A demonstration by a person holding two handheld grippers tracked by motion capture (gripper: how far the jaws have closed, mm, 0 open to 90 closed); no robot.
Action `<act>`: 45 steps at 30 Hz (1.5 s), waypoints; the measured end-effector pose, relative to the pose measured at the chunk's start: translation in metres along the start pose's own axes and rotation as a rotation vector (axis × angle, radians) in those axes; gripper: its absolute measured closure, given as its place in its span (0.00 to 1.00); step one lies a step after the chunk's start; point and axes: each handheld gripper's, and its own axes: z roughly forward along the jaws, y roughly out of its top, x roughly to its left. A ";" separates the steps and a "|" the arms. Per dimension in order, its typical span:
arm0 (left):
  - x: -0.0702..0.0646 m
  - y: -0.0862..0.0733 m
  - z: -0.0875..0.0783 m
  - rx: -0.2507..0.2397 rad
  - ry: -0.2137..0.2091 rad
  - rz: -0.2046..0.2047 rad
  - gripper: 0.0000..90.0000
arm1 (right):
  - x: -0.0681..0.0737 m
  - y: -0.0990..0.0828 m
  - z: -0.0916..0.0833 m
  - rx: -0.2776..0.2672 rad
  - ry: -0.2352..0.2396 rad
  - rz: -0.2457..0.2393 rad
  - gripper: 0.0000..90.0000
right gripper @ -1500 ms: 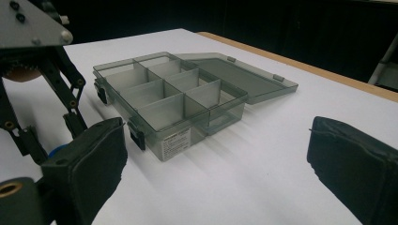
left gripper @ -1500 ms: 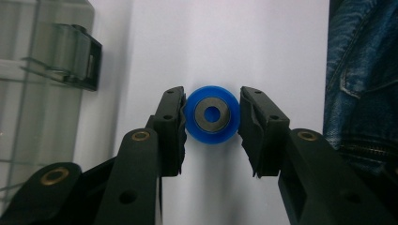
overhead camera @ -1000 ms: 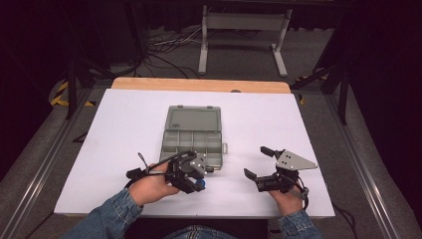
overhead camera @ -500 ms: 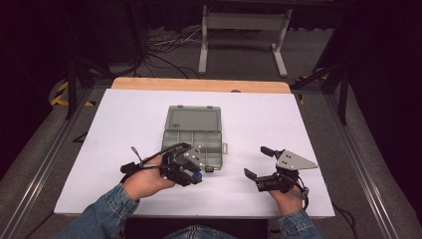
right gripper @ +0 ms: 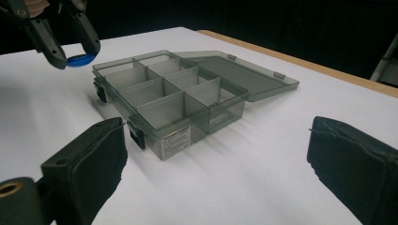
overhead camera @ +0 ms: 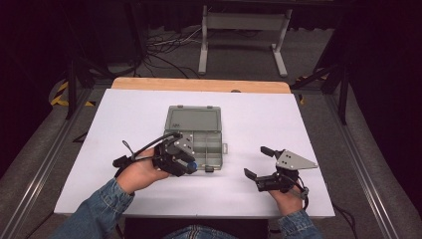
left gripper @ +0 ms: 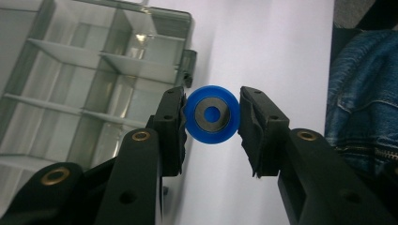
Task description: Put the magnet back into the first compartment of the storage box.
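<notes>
Your left gripper (overhead camera: 191,166) hid the organizer box's (overhead camera: 199,130) near-left corner; the box label's (right gripper: 175,139) print was too small to read.

Right hand-held gripper (right gripper: 216,164): both black pads low in frame, set wide apart, nothing between them. Ahead on the white desk (right gripper: 291,126) sits a smoky clear box (right gripper: 173,96), lid (right gripper: 239,70) flat open toward the wooden far edge, dividers visible, compartments look empty, label on the near wall. Top left, left hand-held gripper (right gripper: 75,54) pinches a blue ring (right gripper: 79,59), just off the box's corner.
</notes>
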 end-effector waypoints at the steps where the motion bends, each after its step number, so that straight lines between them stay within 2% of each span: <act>1: 0.000 0.000 0.000 0.000 0.000 0.000 0.70 | 0.000 0.000 0.000 0.000 0.000 0.000 0.06; 5: 0.009 -0.004 -0.007 -0.006 0.021 -0.030 0.70 | 0.000 0.000 0.000 0.002 0.000 -0.002 0.06; 10: 0.020 -0.005 -0.012 -0.004 0.040 -0.046 0.70 | 0.000 0.000 0.000 0.004 0.001 -0.001 0.06; 22: 0.049 -0.017 -0.022 -0.018 0.088 -0.135 0.70 | 0.000 0.000 0.001 0.005 0.001 -0.002 0.06; 39: 0.080 -0.032 -0.019 -0.010 0.150 -0.247 0.70 | 0.000 0.000 0.001 0.006 0.003 -0.004 0.06; 45: 0.088 -0.035 -0.018 -0.009 0.161 -0.266 0.70 | 0.000 0.000 0.001 0.008 0.004 -0.003 0.06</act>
